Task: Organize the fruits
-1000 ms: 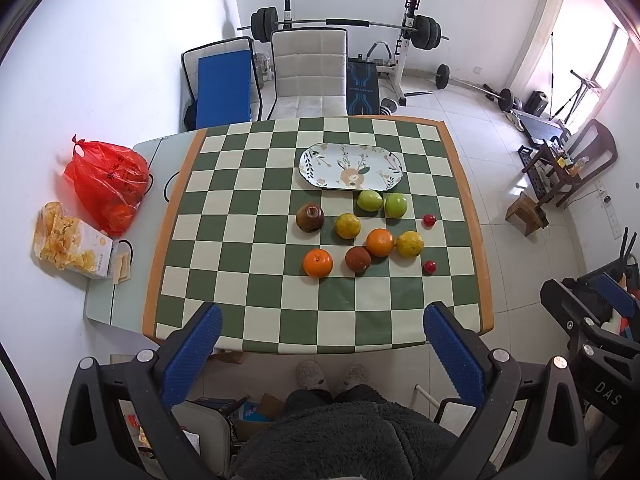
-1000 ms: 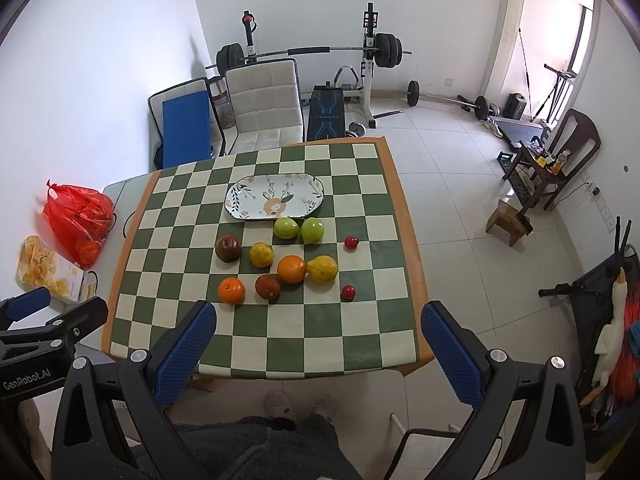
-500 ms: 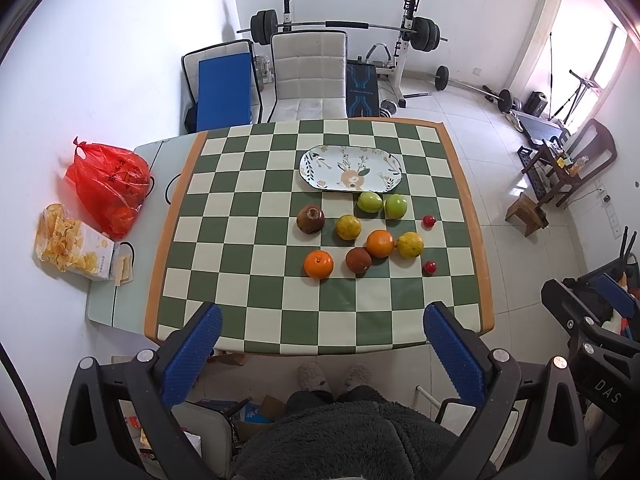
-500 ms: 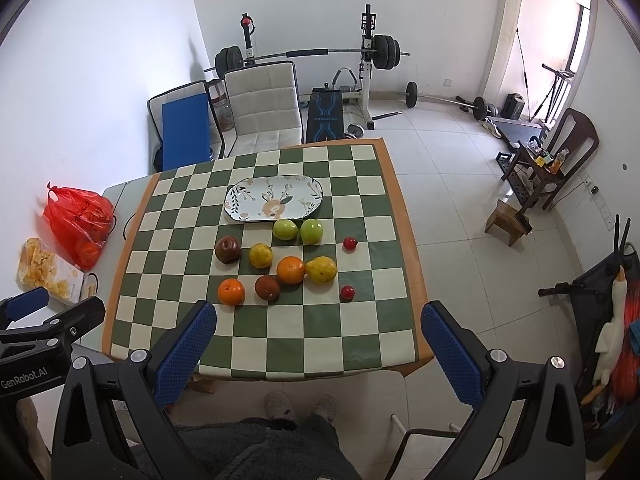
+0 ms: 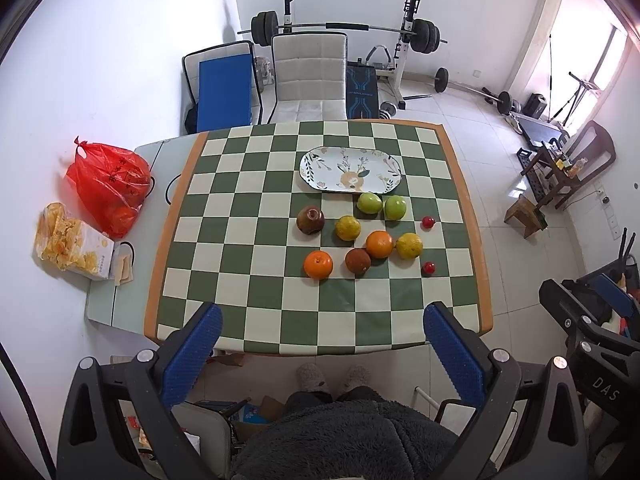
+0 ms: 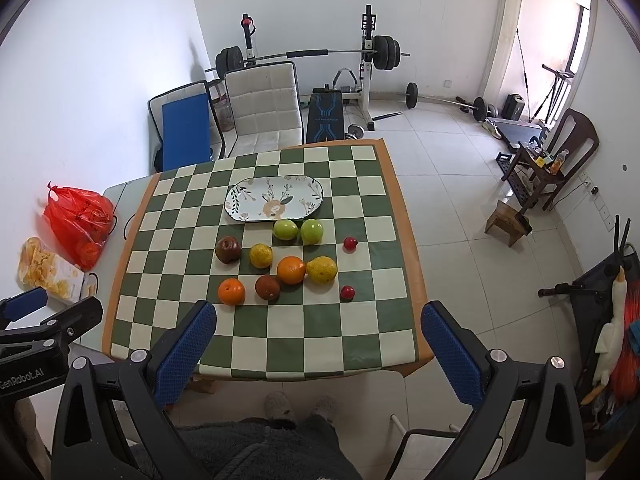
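Several fruits lie loose on the green-and-white checkered table (image 5: 224, 240): two green apples (image 5: 382, 204), two oranges (image 5: 379, 244), yellow fruits (image 5: 409, 245), a dark red apple (image 5: 310, 220), a brown fruit (image 5: 357, 260) and two small red fruits (image 5: 429, 267). An empty oval patterned plate (image 5: 350, 170) (image 6: 274, 198) sits just behind them. My left gripper (image 5: 320, 344) and right gripper (image 6: 318, 340) both hang open high above the table's near edge, holding nothing.
A red plastic bag (image 5: 107, 184) and a snack box (image 5: 72, 246) rest on the grey side table at the left. Two chairs (image 5: 309, 74) stand behind the table, with a barbell rack beyond. A person's slippered feet (image 5: 332, 376) show below. A stool (image 5: 524, 212) is on the right.
Both views have drifted very slightly; the fruits and the plate have not moved, and both grippers stay open.
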The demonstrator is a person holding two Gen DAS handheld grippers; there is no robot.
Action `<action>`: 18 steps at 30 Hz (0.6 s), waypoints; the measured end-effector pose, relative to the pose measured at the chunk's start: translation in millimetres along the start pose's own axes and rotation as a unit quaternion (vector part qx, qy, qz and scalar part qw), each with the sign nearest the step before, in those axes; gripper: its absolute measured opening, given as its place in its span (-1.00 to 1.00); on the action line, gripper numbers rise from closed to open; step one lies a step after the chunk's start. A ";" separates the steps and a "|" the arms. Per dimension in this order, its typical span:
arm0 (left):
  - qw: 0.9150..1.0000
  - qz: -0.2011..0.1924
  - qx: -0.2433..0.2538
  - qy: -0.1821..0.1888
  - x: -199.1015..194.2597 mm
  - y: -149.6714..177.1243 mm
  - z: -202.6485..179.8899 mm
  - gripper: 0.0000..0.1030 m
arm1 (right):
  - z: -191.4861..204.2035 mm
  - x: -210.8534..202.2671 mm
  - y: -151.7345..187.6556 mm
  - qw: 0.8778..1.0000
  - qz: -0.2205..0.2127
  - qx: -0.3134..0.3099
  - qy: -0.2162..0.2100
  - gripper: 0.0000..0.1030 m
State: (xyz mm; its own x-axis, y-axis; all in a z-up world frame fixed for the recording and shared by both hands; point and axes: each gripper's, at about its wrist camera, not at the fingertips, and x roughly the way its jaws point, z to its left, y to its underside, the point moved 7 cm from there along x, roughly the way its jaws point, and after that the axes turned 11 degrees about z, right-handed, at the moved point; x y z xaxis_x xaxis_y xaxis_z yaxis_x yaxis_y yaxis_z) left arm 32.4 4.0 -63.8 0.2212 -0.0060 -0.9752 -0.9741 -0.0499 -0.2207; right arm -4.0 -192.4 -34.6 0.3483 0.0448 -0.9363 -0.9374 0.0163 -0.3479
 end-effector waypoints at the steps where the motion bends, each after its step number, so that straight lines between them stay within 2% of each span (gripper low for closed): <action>1: 1.000 0.000 -0.001 0.001 -0.9 -1.5 -0.1 0.99 | 0.1 -2.3 0.0 1.000 0.000 0.000 0.000 1.00; 11: 1.000 -0.010 -0.002 -0.004 -8.5 -9.4 -3.7 1.00 | 1.5 -4.6 -6.5 1.000 -0.007 0.012 -0.005 1.00; 13: 0.999 -0.031 -0.007 -0.018 -7.1 -22.0 5.2 1.00 | 3.0 1.3 -12.1 0.999 -0.023 0.020 -0.011 1.00; 15: 0.997 -0.057 -0.011 -0.048 -3.2 -40.7 31.0 1.00 | 5.1 9.7 -19.9 0.999 -0.046 0.020 -0.012 1.00; 16: 0.995 -0.070 -0.014 -0.071 5.5 -53.8 41.2 1.00 | 7.2 18.0 -23.9 0.999 -0.049 0.017 -0.006 1.00; 18: 0.992 -0.074 -0.023 -0.095 23.7 -58.0 56.4 1.00 | 10.8 41.8 -29.3 0.999 -0.035 0.018 -0.005 1.00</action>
State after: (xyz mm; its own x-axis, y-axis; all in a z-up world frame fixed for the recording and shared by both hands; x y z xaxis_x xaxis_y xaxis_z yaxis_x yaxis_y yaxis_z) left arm 91.4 63.1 -75.0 0.3438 0.1930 -0.9190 -0.9278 -0.0810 -0.3642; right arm 38.1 -180.3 -63.0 0.4132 0.0523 -0.9091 -0.9101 0.0565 -0.4104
